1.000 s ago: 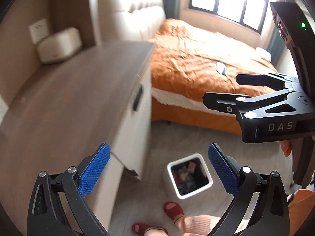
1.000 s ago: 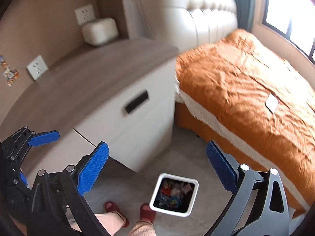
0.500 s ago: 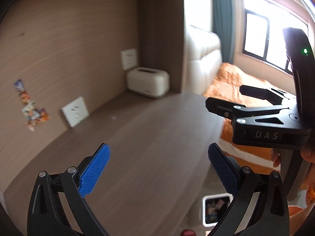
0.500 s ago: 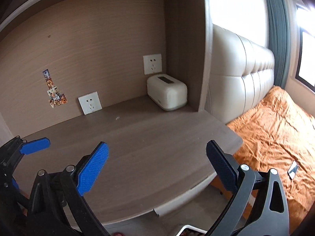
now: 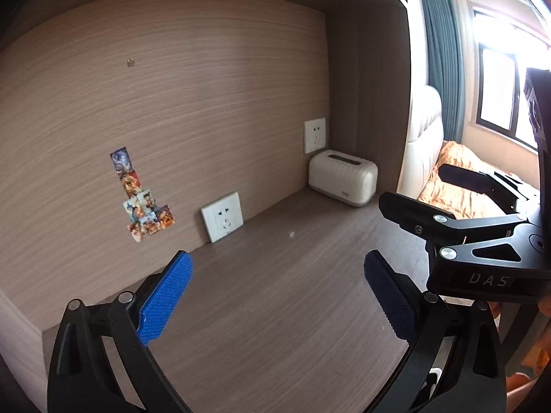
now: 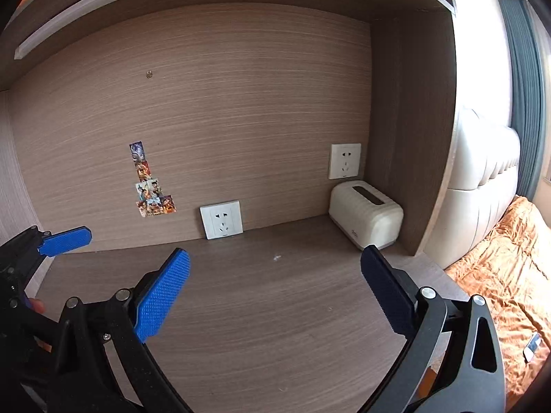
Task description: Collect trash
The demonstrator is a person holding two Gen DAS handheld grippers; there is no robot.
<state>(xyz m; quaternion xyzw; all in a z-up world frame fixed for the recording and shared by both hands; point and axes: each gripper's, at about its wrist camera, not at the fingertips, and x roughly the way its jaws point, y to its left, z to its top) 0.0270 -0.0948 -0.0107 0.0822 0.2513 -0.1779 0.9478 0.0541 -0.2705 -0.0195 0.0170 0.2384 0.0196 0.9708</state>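
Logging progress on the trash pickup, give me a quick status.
Both hand-held grippers open, empty: left, right. Only a tiny white scrap on the desk top. Path clear; tissue box sits in the corner.

Cream tissue box on desk — 2 wall sockets behind.

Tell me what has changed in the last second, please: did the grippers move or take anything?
Both grippers swung up from the floor and bin to face the desk alcove; the bin has dropped out of view. The left gripper and right gripper took hold of nothing. Unchanged: both stay open and empty, and the tissue box sits in the corner.
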